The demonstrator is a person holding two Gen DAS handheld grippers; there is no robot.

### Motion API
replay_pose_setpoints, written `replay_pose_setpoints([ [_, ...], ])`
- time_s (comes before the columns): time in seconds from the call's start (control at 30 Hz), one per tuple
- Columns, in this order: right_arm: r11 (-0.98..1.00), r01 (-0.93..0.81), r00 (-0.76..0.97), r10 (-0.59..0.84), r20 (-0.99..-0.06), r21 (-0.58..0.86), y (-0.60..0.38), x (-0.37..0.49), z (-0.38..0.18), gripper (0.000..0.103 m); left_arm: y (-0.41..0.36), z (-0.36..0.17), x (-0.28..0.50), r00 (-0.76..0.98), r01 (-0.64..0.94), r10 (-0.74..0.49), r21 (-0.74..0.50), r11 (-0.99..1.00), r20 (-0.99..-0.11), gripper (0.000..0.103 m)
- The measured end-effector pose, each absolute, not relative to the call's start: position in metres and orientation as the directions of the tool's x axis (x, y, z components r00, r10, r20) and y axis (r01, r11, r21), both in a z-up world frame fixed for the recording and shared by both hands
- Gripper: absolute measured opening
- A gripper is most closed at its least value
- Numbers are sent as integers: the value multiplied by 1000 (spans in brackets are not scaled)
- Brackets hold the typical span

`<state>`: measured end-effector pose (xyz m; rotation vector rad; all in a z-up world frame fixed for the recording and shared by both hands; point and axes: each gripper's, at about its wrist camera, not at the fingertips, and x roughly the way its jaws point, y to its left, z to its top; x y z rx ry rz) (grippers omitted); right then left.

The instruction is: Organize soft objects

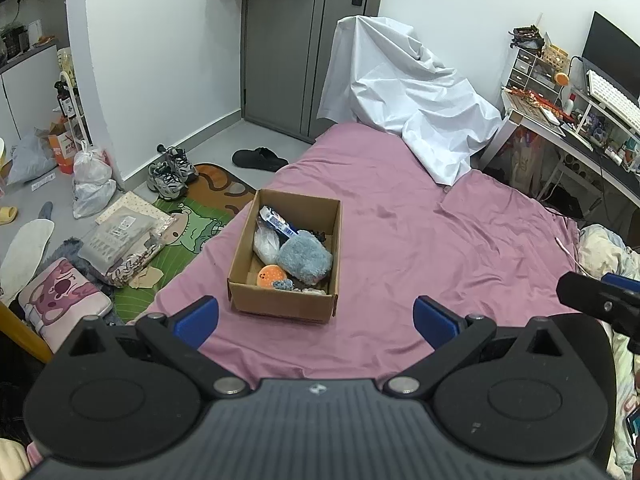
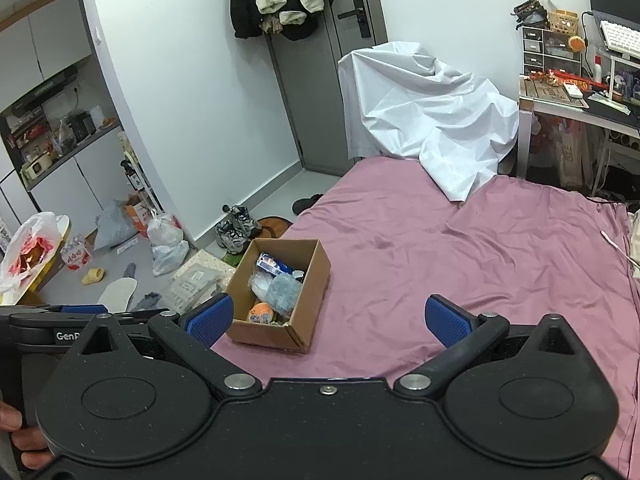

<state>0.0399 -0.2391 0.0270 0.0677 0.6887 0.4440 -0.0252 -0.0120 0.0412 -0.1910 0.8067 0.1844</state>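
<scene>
An open cardboard box (image 1: 282,304) sits on the pink bed sheet (image 1: 420,248) near the bed's left edge. Inside lie a fluffy blue-grey plush (image 1: 305,257), an orange ball with a face (image 1: 271,275), a clear plastic bag (image 1: 266,245) and a blue-and-white packet (image 1: 278,221). My left gripper (image 1: 316,320) is open and empty, held above the sheet just short of the box. My right gripper (image 2: 330,320) is open and empty, to the right of the box (image 2: 268,334); the plush (image 2: 283,293) and orange ball (image 2: 261,313) show there too. The right gripper also shows in the left wrist view (image 1: 600,300).
A white sheet (image 1: 404,92) drapes over something at the bed's far end. A cluttered desk (image 1: 580,120) stands on the right. The floor on the left holds sneakers (image 1: 170,172), plastic bags (image 1: 92,184), a green rug (image 1: 188,232) and a pink cushion (image 1: 60,296). A grey door (image 1: 304,40) is behind.
</scene>
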Motion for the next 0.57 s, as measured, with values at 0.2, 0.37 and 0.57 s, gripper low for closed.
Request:
replay_pose_setpoints([
  [0.2, 908, -364, 673, 411, -615, 208, -237, 44, 22, 103, -13, 39, -25, 680, -230, 92, -92, 969, -728, 103],
  [0.37, 908, -360, 666, 412, -622, 216, -236, 46, 19, 103, -12, 37, -23, 678, -227, 84, -99, 969, -730, 103],
  [0.57, 908, -354, 665, 414, -622, 225, -236, 47, 14, 103, -9, 33, -19, 673, -220, 69, -110, 969, -736, 103],
])
